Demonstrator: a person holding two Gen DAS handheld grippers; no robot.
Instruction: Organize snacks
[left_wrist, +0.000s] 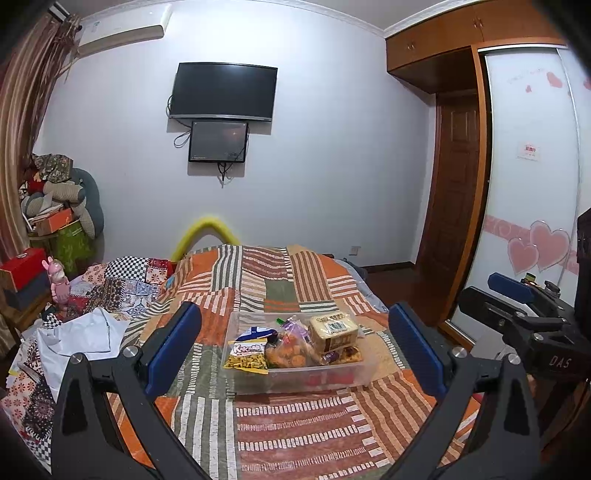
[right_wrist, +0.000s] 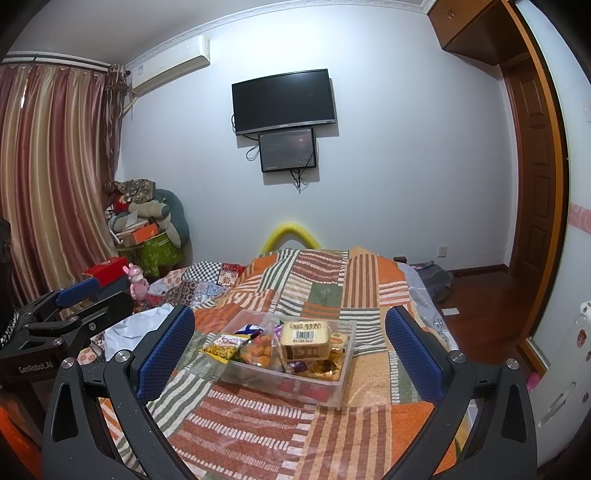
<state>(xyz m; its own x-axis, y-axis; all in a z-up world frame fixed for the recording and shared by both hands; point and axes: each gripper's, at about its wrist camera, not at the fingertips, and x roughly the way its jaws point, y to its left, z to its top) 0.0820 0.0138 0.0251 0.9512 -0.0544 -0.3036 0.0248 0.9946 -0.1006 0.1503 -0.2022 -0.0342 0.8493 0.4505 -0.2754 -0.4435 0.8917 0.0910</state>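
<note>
Left gripper: held wide open, empty, framing the bin.
Right gripper: likewise spread, nothing gripped.
Clear bin: set mid-bedspread, snacks gathered inside, apparently for tidiness.

Home bedroom. Bed with a patchwork quilt, wall-mounted TV with a smaller screen under it, split air conditioner, striped curtains, built-in wooden wardrobe with heart-decal sliding door, clutter pile in the corner.
</note>
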